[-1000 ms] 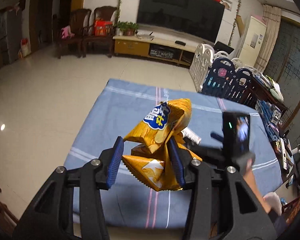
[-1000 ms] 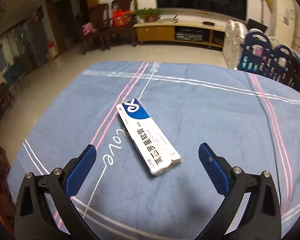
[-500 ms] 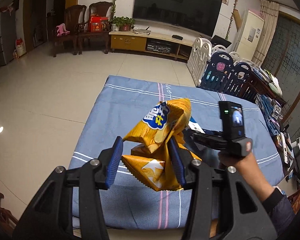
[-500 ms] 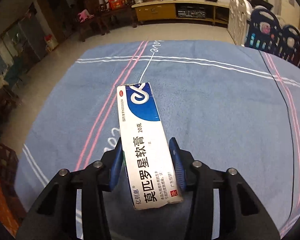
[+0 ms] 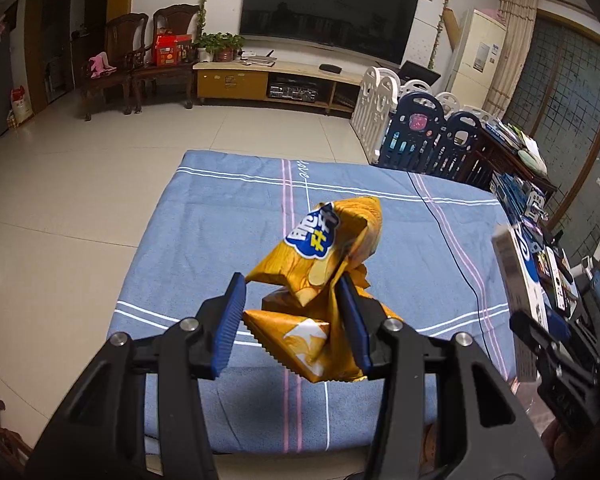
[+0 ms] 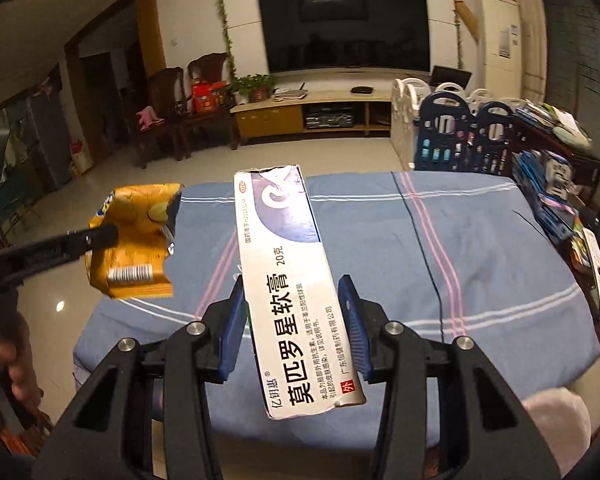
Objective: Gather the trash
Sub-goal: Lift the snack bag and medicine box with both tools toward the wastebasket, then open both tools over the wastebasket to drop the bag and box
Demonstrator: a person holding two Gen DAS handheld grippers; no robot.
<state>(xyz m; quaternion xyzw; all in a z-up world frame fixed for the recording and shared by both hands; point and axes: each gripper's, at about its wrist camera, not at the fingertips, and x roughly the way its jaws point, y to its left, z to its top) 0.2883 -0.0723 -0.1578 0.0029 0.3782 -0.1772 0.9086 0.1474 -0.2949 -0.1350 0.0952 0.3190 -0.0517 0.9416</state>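
Note:
My left gripper (image 5: 296, 320) is shut on a crumpled orange snack bag (image 5: 320, 280) and holds it in the air above the near edge of the table. The bag also shows at the left of the right wrist view (image 6: 134, 240). My right gripper (image 6: 294, 324) is shut on a long white and blue ointment box (image 6: 292, 288), lifted off the table. The box and that gripper show at the right edge of the left wrist view (image 5: 518, 280).
A blue striped cloth (image 6: 480, 248) covers the table, with a thin dark cable (image 5: 452, 248) across it. A cluttered side table (image 5: 540, 216) and a play fence (image 5: 424, 136) stand to the right. Tiled floor (image 5: 80, 184) lies to the left.
My right gripper closed on the ointment box and lifted it off the cloth. Both grippers have drawn back and up from the table. The left gripper kept hold of the snack bag.

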